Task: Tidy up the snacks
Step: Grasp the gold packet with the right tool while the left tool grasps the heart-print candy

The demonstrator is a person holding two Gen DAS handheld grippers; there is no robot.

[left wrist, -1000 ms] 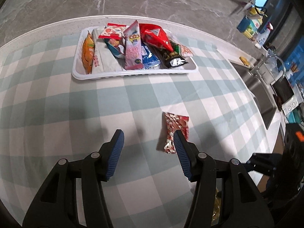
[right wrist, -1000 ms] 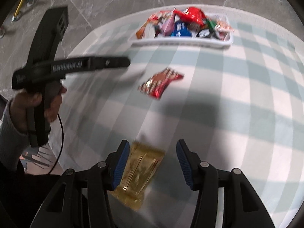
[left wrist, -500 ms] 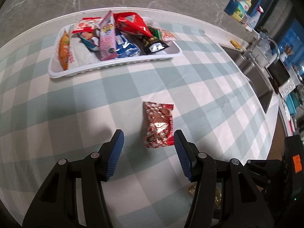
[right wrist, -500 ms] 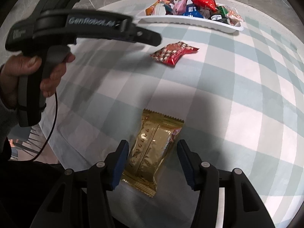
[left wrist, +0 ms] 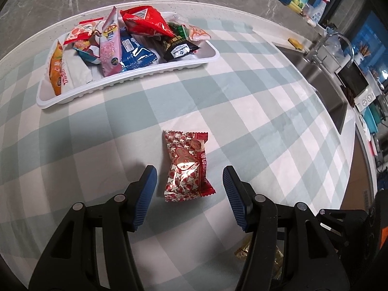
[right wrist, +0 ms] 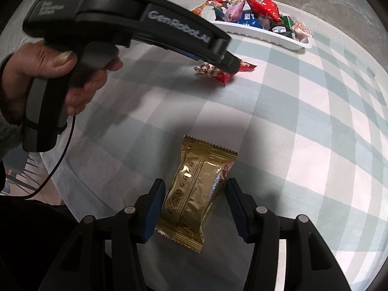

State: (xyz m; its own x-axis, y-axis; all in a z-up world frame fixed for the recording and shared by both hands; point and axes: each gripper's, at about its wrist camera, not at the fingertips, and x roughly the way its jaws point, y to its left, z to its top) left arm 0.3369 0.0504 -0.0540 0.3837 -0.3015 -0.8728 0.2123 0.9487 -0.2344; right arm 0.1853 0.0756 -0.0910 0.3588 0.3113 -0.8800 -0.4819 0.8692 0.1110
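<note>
Left tongs [left wrist: 188,190] half open, astride red pack [left wrist: 186,167] on tabletop [left wrist: 266,126], near tray [left wrist: 135,77], gripping nothing. Right tongs [right wrist: 194,208] closing around gold pack [right wrist: 196,191], farther from tray, not yet pinching. Best lowered straight, then squeezed mid-pack.

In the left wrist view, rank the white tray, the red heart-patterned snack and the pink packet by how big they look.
1. white tray
2. red heart-patterned snack
3. pink packet

The last two look close, and the snack lies nearer the camera, so their order is unsure.
</note>
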